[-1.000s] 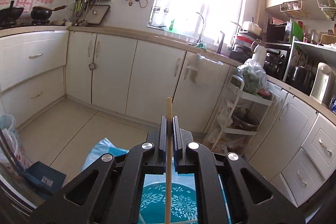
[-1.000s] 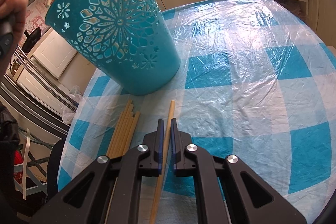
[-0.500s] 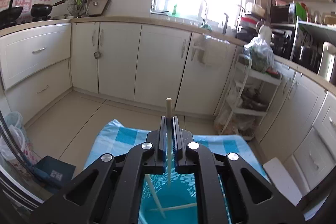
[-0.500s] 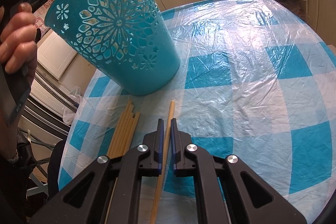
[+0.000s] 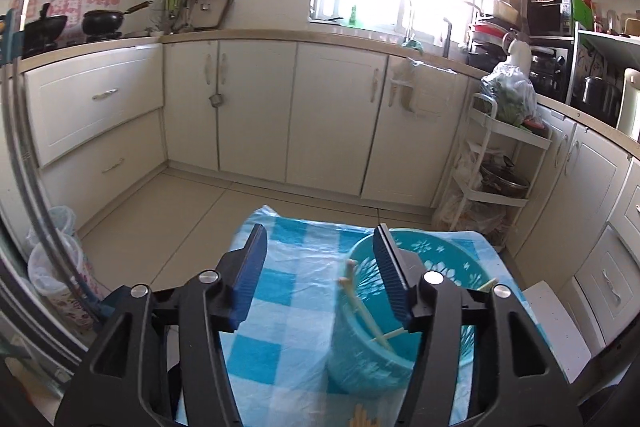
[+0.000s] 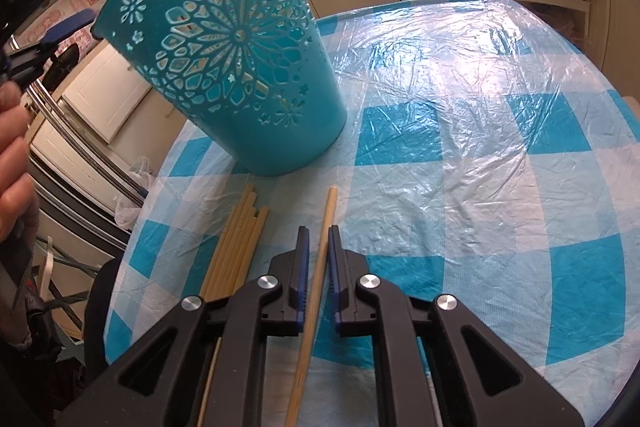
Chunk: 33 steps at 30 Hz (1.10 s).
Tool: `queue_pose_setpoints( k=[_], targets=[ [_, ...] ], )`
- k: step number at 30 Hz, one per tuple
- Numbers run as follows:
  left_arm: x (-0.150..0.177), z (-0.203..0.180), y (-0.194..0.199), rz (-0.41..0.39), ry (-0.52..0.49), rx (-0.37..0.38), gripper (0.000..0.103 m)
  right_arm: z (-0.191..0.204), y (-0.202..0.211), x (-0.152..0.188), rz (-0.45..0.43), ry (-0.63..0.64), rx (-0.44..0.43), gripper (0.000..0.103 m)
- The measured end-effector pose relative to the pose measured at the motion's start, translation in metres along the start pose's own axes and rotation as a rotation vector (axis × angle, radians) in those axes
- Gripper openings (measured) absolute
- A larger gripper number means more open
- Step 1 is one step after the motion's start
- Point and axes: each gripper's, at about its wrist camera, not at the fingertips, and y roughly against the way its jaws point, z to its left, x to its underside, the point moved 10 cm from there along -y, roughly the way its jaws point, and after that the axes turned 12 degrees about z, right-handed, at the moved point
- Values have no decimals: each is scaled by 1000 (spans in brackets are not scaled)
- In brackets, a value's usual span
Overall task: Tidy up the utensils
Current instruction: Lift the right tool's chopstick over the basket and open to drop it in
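Note:
A teal cut-out basket [image 6: 236,67] stands on the blue-checked table [image 6: 480,147]; in the left wrist view it [image 5: 424,259] holds a few wooden chopsticks [image 5: 360,303]. My left gripper [image 5: 320,267] is open and empty above the basket's left rim. My right gripper [image 6: 318,239] sits low over the table with its jaws close around one chopstick [image 6: 320,251] that lies between them; I cannot tell if they press it. A bundle of several chopsticks [image 6: 236,243] lies just left of it.
The table's far edge [image 5: 320,223] drops to a tiled kitchen floor with white cabinets [image 5: 256,115] behind. A white rack [image 5: 500,163] stands at the right. The person's hand [image 6: 12,163] shows at the left of the right wrist view.
My left gripper has opened and the chopstick it held is gone from its jaws; chopsticks now lie in the basket. It has shifted left of the basket. The right gripper has not moved.

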Motion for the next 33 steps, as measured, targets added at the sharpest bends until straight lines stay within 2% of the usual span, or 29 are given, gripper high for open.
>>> queue_pose_setpoints(
  k=[3,6,11,15,17,21,26,30,33],
  targets=[
    [11,20,11,4,22,-18,64,7,-2,1,2,86,118,4],
    [27,41,16,28,46,-44,70,10,-1,2,8,164,229,5],
    [67,70,4,108,90,-56,76,-3,4,6,34,135,221,5],
    [102,81,-24,199,120,-55,76,2,2,7,21,184,284,5],
    [116,82,-36,231,116,-64,76,0,3,7,29,150,247,5],
    [141,78,-54,287,91,-69,76,-7,17,8,14,45,93,5],
    [160,77,-72,348,89,-79,76,0,50,4,-65,16,-44,5],
    [160,78,-73,347,92,-76,79,7,76,-4,-138,16,-130,5],
    [162,76,-74,355,78,-82,79,20,94,-14,-194,26,-162,5]
  ],
)
